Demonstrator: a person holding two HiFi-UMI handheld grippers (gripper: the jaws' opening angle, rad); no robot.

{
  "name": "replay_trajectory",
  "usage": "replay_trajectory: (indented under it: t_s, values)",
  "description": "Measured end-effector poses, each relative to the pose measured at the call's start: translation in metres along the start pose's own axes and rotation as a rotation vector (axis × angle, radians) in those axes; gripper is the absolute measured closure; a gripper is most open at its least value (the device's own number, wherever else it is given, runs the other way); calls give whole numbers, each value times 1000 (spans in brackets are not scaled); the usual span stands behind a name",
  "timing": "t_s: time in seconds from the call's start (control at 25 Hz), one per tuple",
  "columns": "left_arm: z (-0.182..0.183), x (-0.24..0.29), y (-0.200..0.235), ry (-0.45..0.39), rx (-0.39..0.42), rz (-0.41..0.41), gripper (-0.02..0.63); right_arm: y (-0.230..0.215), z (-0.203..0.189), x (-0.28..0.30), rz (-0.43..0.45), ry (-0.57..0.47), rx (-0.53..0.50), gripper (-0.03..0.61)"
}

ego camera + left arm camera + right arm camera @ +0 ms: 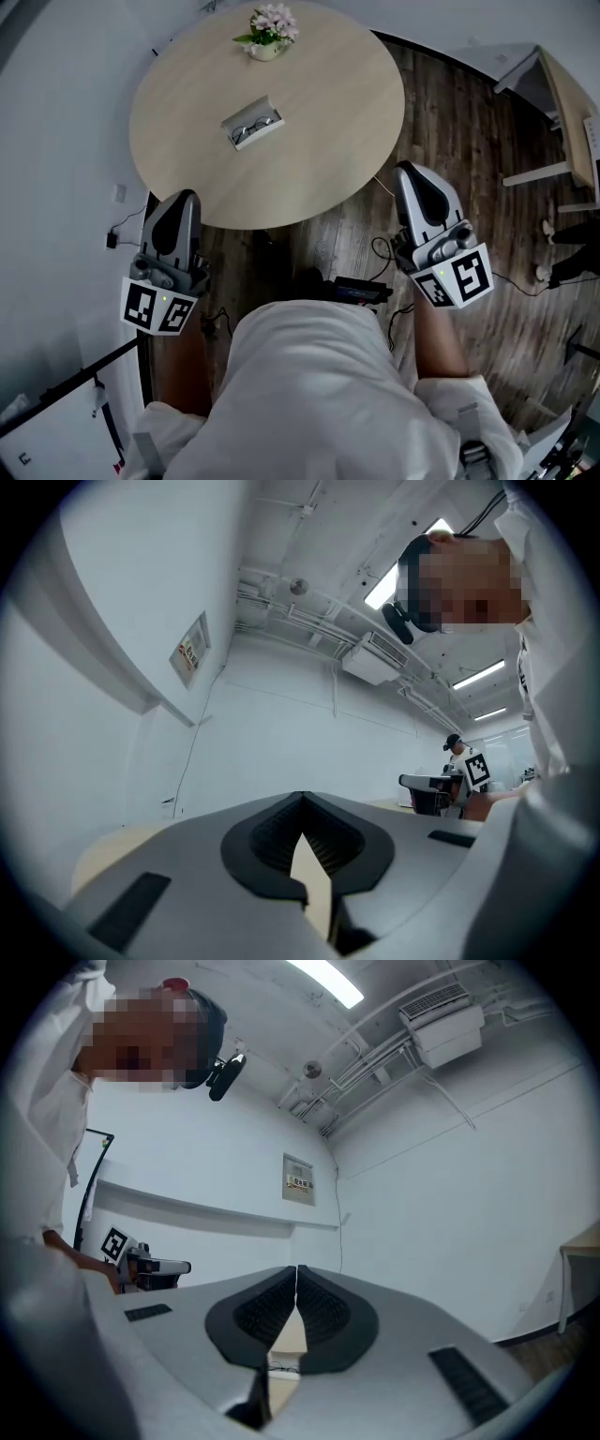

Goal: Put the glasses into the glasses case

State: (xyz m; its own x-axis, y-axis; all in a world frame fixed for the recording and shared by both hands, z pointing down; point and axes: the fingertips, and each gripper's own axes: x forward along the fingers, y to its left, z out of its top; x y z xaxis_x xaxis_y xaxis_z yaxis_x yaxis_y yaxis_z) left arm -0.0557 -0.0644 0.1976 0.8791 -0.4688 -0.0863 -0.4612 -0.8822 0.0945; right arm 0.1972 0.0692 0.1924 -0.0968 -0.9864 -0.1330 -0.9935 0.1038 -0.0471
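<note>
while both are held low at the near edge of the round worktop (328, 112), the left hand-held gripper (184, 199) and the right hand-held gripper (411, 173) are each clenched on nothing. in the left gripper view the two ribbed pads (272, 832) meet at their tips, and only a narrow wedge below them shows the pale worktop. in the right gripper view the pads (323, 1309) likewise press together at the top. through the slit beneath them the glasses (282, 1368) show, very small and well away.

each hand-held gripper carries a cube with black-and-white square markers, the left cube (155, 307) and the right cube (459, 277); these bear patterns only, no letters. a person in a white top (309, 394) holds both tools, with neither tip over the worktop.

farther out, near the middle of the worktop, the glasses case (246, 108) lies open. the glasses (253, 127) lie inside it, well apart from both hand-held grippers. a small pot of pink flowers (266, 33) stands upright at the far edge, beyond the case. dark wood floor (469, 141) shows to the right of the worktop.

a small placard hangs on the white wall in both gripper views (190, 651) (298, 1180); its print is too small to read.
</note>
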Motion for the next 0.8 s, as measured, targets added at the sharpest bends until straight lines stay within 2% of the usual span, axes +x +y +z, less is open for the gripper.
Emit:
replay_trajectory:
  t_s: [0.32, 0.6, 0.8]
  values:
    - [-12, -39, -70, 30, -8, -60, 600, 32, -35, -57, 24, 31, 75, 554]
    - [-34, -59, -89, 82, -45, -127, 600, 51, -44, -84, -3, 67, 110, 555]
    - [-27, -81, -86, 93, -67, -183, 600, 79, -41, -92, -53, 92, 123, 555]
